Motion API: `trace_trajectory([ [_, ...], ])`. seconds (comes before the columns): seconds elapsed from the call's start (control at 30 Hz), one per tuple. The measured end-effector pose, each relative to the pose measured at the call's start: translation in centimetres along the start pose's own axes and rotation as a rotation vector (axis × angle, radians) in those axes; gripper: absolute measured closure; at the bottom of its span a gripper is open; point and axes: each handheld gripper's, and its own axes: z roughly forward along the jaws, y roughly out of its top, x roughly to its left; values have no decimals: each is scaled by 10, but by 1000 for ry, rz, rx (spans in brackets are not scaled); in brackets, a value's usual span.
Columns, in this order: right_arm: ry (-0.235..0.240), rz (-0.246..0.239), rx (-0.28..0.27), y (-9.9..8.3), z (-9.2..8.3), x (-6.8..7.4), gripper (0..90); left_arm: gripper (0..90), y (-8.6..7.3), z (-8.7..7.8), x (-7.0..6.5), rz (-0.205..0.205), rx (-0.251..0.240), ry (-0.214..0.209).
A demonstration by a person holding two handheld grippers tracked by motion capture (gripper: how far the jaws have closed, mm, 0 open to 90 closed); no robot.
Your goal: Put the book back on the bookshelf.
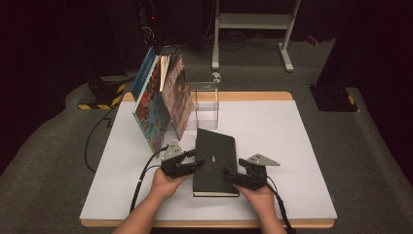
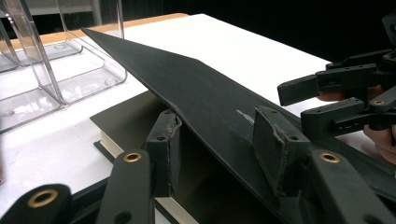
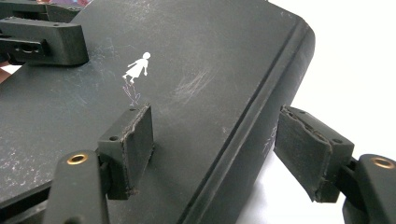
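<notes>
Nearest the person's edge of the tabletop [image 1: 292, 146], at about six o'clock, a black hardcover book [image 1: 214, 163] lies flat with a tool on each side. At seven o'clock the left tool [image 1: 198, 161] has the front cover [image 2: 187, 84] lifted: in the left gripper view one pad sits under the raised board and the other above it, and the jaws look partly spread around it rather than clamped hard, though I cannot tell for sure whether both pads press. At five o'clock the right tool [image 1: 229, 171] straddles the spine edge, its jaws spread, one pad [image 3: 135, 140] resting on the cover beside the small white figure [image 3: 137, 67] and the other pad [image 3: 308, 154] standing clear of the spine. The step in hand seems to be opening or raising the book; it would go best if the right tool steadied the spine side while the left swung the cover up in a slow arc, gripping near the edge so the board does not slip out. Farther off, at twelve o'clock, a clear plastic holder [image 1: 204, 105] stands just beyond the book, and at eleven o'clock colourful picture books [image 1: 160, 102] lean upright against it.
</notes>
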Motion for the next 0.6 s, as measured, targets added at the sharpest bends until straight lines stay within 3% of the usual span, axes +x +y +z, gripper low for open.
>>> trace_trajectory([
  [0.4,13,6,-4,1,-1,-2,267,546,2,-4,-7,58,-20,-17],
  [0.6,63,50,1,3,4,-8,191,546,3,-6,-11,86,-34,-25],
])
